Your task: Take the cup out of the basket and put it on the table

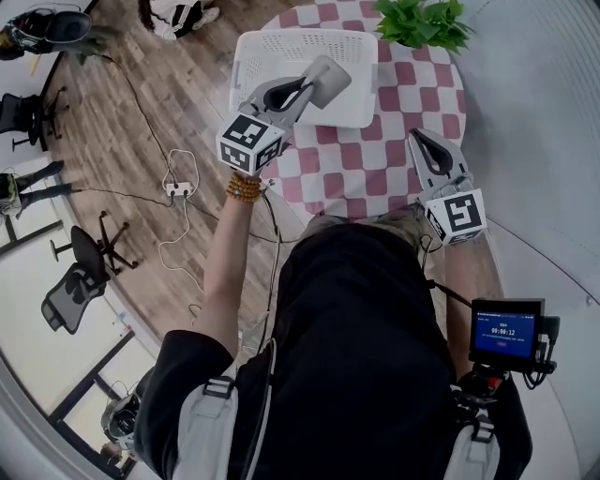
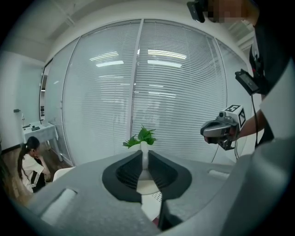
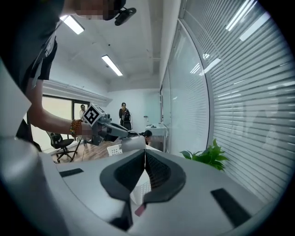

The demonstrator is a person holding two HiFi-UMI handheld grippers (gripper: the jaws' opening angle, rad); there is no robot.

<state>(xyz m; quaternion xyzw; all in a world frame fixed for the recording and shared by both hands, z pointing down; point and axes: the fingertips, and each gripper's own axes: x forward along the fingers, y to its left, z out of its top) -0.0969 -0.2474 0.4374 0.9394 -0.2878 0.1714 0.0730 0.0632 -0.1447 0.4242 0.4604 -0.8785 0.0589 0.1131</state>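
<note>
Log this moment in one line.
left gripper: jaws shut on cup, over basket | right gripper: jaws shut, empty | cup not yet on table

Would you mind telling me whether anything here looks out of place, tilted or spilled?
Only the cup stands out. The left claw holds it by its rim, lying sideways rather than upright, above the white basket. Nothing looks spilled or damaged on the checked table.

We find the plant (image 1: 422,23) clipped by the head view's upper edge, the surface (image 1: 394,159) cut short behind the person (image 1: 356,309), and the basket (image 1: 272,47) partly covered by the left claw (image 1: 312,86) and cup (image 1: 333,80).
</note>
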